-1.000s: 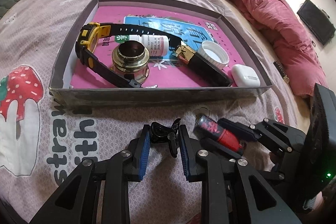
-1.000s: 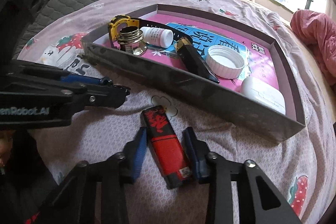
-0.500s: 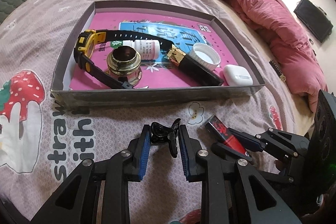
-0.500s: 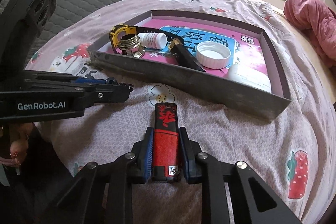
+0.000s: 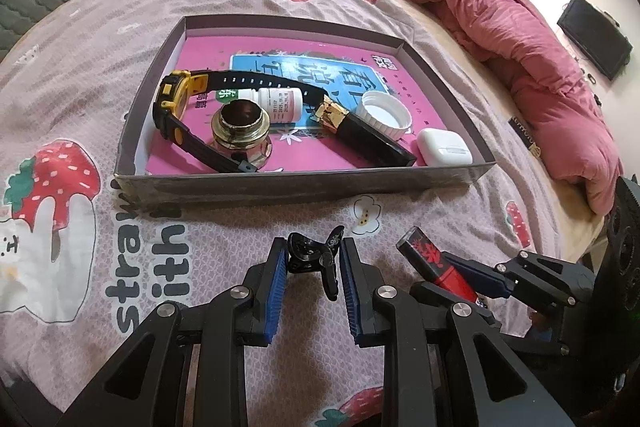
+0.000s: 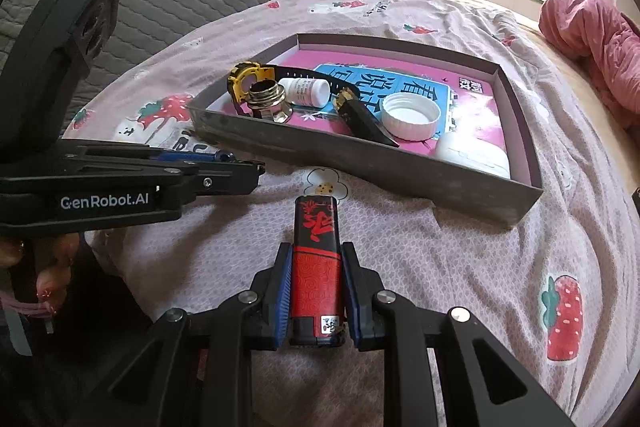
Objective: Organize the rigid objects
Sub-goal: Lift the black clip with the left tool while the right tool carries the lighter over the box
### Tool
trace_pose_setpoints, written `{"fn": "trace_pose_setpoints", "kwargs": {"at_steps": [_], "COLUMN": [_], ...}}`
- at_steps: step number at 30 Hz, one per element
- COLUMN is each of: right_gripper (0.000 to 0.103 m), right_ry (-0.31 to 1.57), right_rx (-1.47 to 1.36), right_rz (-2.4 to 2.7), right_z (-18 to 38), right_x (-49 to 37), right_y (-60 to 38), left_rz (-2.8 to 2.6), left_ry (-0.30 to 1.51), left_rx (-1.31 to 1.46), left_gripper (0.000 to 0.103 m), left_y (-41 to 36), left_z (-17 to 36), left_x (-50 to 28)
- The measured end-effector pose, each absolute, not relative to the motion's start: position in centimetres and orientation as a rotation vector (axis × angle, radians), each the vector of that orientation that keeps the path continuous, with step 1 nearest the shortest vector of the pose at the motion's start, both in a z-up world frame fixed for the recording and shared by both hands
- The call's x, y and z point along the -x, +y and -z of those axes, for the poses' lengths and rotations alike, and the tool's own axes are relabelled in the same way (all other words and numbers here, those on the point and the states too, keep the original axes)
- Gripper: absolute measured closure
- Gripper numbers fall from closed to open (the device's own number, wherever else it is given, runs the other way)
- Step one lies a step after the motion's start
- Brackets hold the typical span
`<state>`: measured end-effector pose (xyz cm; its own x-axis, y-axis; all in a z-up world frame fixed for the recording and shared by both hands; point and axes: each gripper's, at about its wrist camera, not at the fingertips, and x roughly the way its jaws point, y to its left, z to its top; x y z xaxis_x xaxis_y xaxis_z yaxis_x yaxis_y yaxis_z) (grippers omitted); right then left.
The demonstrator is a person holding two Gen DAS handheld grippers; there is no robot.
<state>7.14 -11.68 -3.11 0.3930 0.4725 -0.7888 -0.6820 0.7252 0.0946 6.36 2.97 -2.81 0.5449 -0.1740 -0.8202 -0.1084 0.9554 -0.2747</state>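
Now the red-and-black rectangular lighter sits clamped between the blue-padded fingers of the right gripper, nose toward the shallow grey cardboard tray with the pink floor on the strawberry-print bed sheet. The left gripper is closed on a small black plastic hair clip, just short of the tray's near wall. Both picks look done; the placing step seems next, calling for each piece to clear that wall and reach bare floor beside the white ribbed cap.
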Motion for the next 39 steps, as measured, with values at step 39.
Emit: {"fn": "trace_pose_setpoints", "kwargs": {"at_steps": [39], "right_gripper": [0.080], "right_ry": [0.724], "right_rx": [0.143], "right_rz": [-0.630], "right_z": [-1.7], "right_x": [-9.2], "right_y": [-13.7], "left_rz": [0.039], "left_ry": [0.838], "left_rx": [0.231], "left_gripper": [0.077], "left_y": [1.2], "left_z": [-1.0], "left_x": [-8.3]}}
